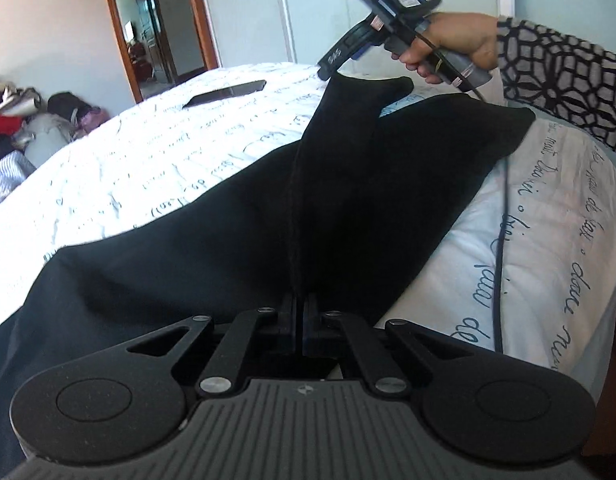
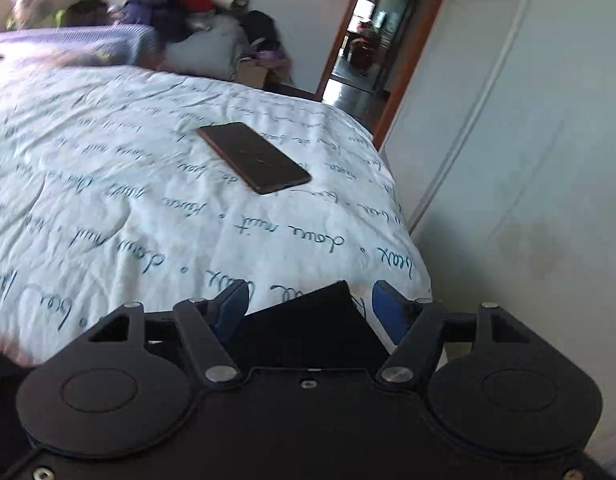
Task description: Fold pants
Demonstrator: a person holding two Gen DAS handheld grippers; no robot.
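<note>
Pants (image 1: 268, 208) lie spread black across the bed (image 1: 148, 168), left gripper (image 1: 299, 312) pinched shut on the near waist end, right gripper (image 2: 308, 308) gaping over the far leg's hem, which it should clamp squarely before lifting

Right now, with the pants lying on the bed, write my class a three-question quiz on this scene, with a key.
1. True or false: the right gripper is clamped on the black pants.
2. What lies on the quilt beyond the pants? A) a dark phone B) a book C) a cup
3. Fill in: the left gripper is ___ on the pants' fabric.
Key: 1 false, its jaws stand open around a leg end; 2 A; 3 shut.
</note>
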